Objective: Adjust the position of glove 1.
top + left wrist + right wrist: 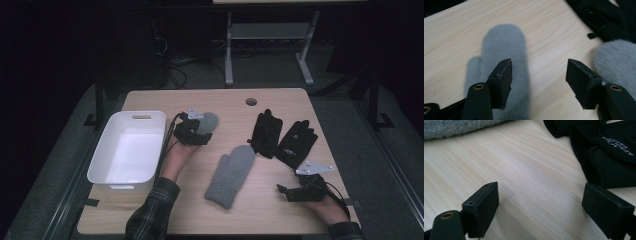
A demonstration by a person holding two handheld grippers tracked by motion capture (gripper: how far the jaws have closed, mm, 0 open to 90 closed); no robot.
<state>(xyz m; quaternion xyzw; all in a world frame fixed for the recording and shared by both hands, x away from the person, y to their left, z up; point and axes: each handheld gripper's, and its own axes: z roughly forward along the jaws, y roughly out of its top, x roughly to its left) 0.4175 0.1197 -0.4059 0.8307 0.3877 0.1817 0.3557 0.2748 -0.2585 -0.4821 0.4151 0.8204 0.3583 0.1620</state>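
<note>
At the bottom right of the high view, the right gripper (283, 190) is resting on the table (280, 100), jaws standing wide with nothing between them. Near the centre, 1 grey mitten (230, 175) is lying flat. Further up, the left gripper (207, 131) is hovering over a 2nd grey mitten (501, 50), jaws partly apart, gripping nothing. At right, 2 black gloves (282, 137) are lying side by side.

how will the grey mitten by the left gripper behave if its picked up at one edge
The grey mitten looks soft and fuzzy, so it will probably droop rather than hold shape. It lies flat, so rolling seems unlikely. Its pile may compress between the left gripper pads.
</note>
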